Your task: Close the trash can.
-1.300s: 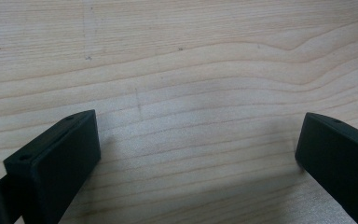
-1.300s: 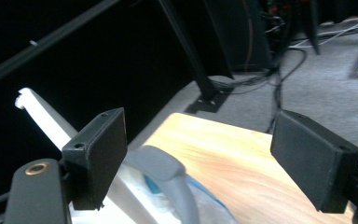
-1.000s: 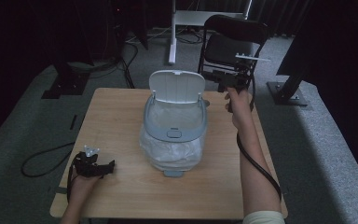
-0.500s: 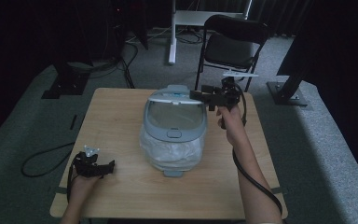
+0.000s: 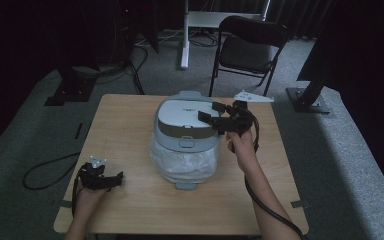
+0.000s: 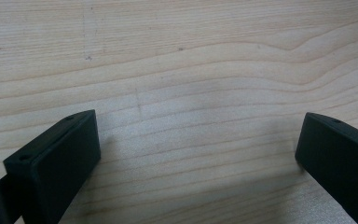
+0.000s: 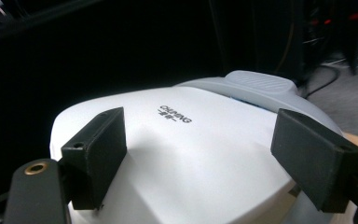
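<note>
Left gripper [image 5: 111, 178]: positioned at the near left corner of the bench [image 5: 130, 120], held low over the wood by the person's left hand [image 5: 91, 187]. In the left gripper view its two fingers [image 6: 56, 158] stand wide apart, with bare wood grain between them and nothing held. The fingers point toward the bin, which sits well apart from them on their far side.

Bin [image 5: 187, 142]: a small grey-and-white waste bin stands upright at the centre of the bench, between the two grippers. A crumpled clear liner bag [image 5: 182, 160] wraps its body below the grey rim. A grey pedal tab [image 5: 186, 186] projects from its base toward the person. The white lid [image 5: 185, 115] lies down flat on the rim, with a latch button [image 5: 187, 143] at its front edge.

Right gripper [image 5: 211, 113]: held by the person's right hand [image 5: 241, 142] at the right side of the bin, with its fingers reaching over the right part of the lid. In the right gripper view the fingers [image 7: 95, 154] are spread wide, and the white lid surface with its printed lettering [image 7: 175, 113] lies directly beneath and between them. Whether the fingertips touch the lid cannot be told. The grey hinge block [image 7: 258, 84] of the bin sits beyond the fingers.

Behind the bench, beyond the right gripper, a black folding chair [image 5: 250, 47] stands on the grey carpet.
</note>
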The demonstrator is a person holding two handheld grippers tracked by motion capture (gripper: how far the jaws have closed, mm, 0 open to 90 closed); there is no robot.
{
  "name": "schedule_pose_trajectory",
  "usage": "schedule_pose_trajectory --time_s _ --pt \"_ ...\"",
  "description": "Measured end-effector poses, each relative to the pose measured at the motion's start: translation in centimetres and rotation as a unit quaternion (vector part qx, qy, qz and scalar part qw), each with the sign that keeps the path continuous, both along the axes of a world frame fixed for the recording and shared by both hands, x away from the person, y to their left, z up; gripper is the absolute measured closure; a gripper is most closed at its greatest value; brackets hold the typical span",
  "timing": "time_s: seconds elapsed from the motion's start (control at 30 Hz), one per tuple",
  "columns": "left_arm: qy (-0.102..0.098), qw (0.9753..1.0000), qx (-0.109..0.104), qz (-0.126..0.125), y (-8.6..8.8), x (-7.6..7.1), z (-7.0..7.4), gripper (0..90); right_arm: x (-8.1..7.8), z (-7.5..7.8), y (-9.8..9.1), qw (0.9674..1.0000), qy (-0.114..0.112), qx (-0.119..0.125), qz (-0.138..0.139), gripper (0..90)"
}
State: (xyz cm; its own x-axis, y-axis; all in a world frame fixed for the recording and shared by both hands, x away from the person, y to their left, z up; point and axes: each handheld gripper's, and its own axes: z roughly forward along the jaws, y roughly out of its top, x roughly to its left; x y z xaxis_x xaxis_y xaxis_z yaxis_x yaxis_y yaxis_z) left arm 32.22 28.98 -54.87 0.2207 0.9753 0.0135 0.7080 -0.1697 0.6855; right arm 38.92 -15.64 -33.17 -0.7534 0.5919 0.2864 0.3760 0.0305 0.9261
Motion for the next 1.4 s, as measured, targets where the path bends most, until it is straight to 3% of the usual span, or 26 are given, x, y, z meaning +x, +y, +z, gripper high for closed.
schedule_pose_trajectory --time_s 0.17,0.3,0.37,0.5,1.17,1.3,1.4 --pt "0.0 1.0 0.0 0.0 0.0 0.0 0.0 0.7 -1.3 -0.3 0.7 0.9987 -0.032 -0.038 -0.014 17.5" --pt "0.0 1.0 0.0 0.0 0.0 0.0 0.0 0.7 -2.5 -0.7 1.7 0.993 -0.066 -0.095 -0.026 16.4" --pt "0.0 1.0 0.0 0.0 0.0 0.0 0.0 0.7 -2.8 -0.9 2.1 0.9906 -0.077 -0.108 -0.032 14.2" --pt "0.0 1.0 0.0 0.0 0.0 0.0 0.0 0.7 -3.2 -1.0 2.3 0.9905 -0.085 -0.107 -0.016 12.6" --pt "0.0 1.0 0.0 0.0 0.0 0.0 0.0 0.7 -3.5 -1.3 2.8 0.9899 -0.091 -0.104 -0.034 10.8" --pt "0.0 1.0 0.0 0.0 0.0 0.0 0.0 0.7 -3.7 -1.4 3.1 0.9874 -0.095 -0.122 -0.034 10.9" --pt "0.0 1.0 0.0 0.0 0.0 0.0 0.0 0.7 -3.9 -1.4 3.2 0.9872 -0.096 -0.122 -0.035 10.9"
